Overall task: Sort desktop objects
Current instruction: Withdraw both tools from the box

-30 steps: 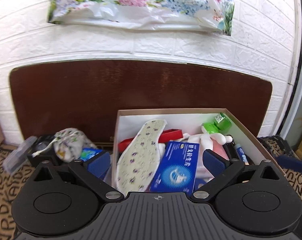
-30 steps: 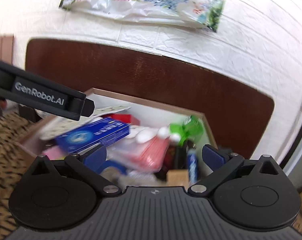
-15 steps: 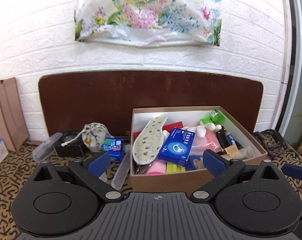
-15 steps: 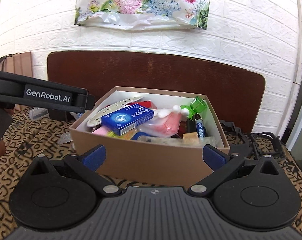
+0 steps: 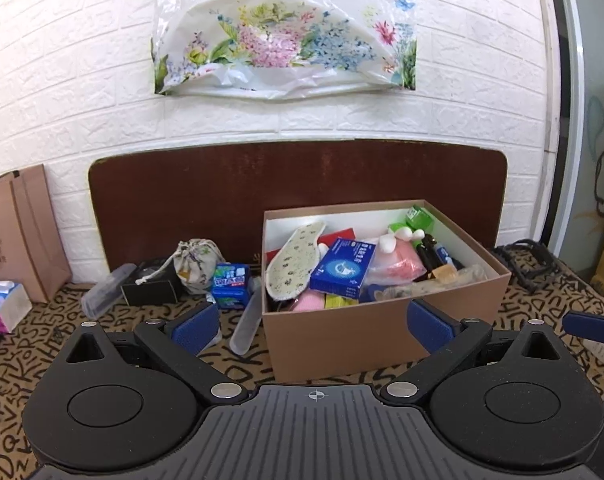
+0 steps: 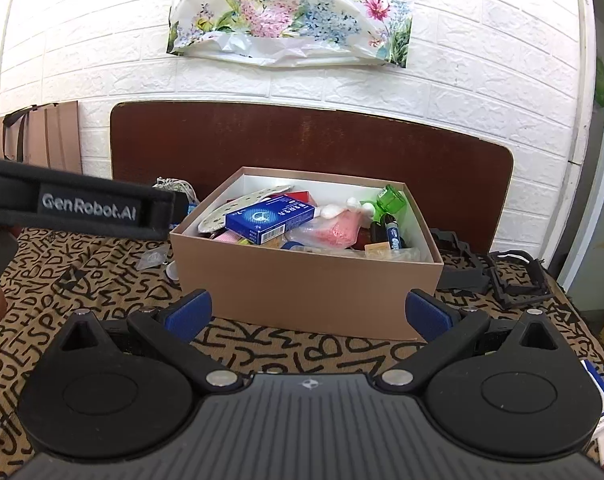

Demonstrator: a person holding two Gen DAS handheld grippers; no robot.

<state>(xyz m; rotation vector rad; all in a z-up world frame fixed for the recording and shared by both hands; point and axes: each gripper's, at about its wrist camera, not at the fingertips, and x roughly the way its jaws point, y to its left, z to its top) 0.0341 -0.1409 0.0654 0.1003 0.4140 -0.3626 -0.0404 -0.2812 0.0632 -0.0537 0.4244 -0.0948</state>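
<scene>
Both my grippers, left (image 5: 312,324) and right (image 6: 309,312), spread wide, holding nothing. Cardboard box (image 6: 302,292) at 12 o'clock, crammed; blue carton (image 6: 271,219) on top.

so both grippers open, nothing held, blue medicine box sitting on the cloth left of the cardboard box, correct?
Not quite. The blue medicine box lies inside the cardboard box, on top of the pile next to the floral insole, as the left wrist view shows. The rest stands: the left gripper and the right gripper are both open and hold nothing.
</scene>
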